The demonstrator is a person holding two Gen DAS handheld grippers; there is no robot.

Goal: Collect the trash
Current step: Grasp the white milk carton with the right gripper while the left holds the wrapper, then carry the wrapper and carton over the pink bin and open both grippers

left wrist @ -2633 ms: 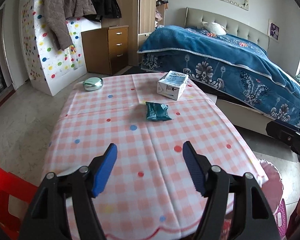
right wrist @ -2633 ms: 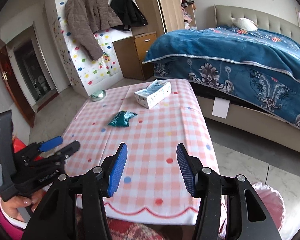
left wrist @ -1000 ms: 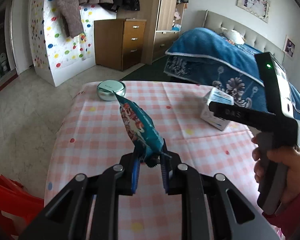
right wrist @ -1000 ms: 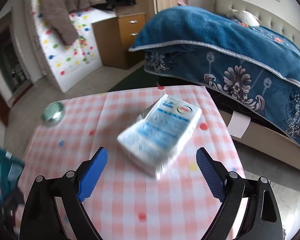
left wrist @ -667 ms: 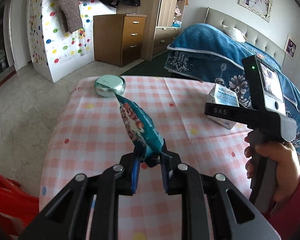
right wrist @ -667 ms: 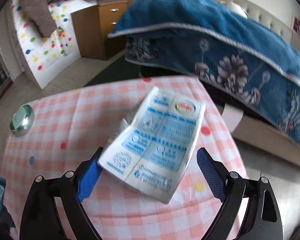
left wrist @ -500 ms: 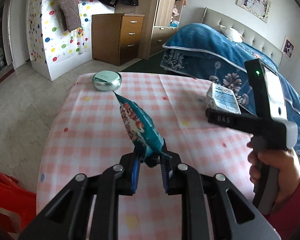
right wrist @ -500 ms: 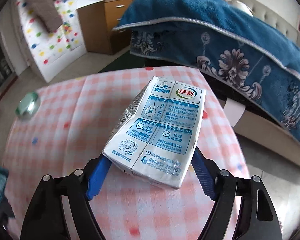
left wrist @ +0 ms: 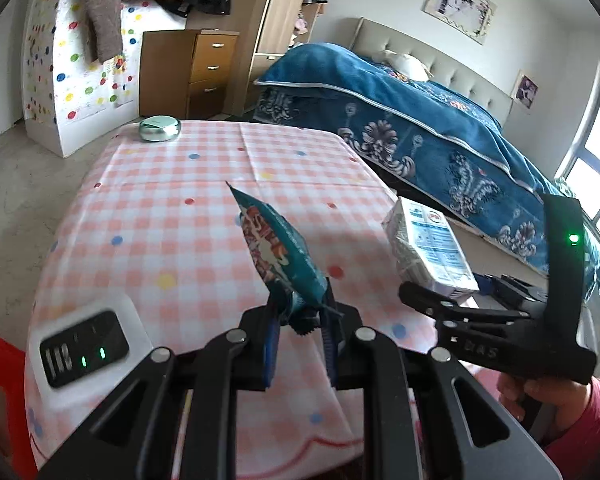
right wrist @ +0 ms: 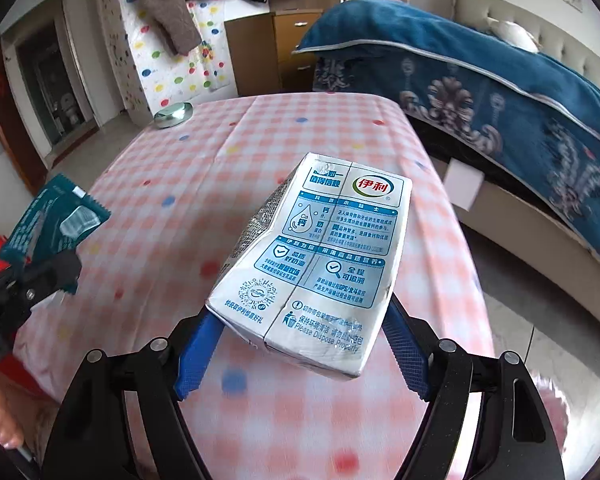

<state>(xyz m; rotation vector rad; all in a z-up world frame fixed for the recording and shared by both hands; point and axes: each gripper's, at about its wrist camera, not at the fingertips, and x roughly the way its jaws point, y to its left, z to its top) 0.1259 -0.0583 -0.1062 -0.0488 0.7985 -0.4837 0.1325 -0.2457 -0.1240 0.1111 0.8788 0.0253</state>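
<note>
Left gripper: fingers pinching the teal crinkled snack wrapper, raised above the pink checked surface. Right gripper: fingers clamping the white-and-blue milk carton, lifted above that surface.

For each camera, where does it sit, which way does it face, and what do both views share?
Left wrist: sits on the left gripper, facing over the table toward the bed; the right hand shows.
Right wrist: sits on the right gripper, facing the milk carton and table.
Shared: carton, teal wrapper, round tin, bed.
</note>
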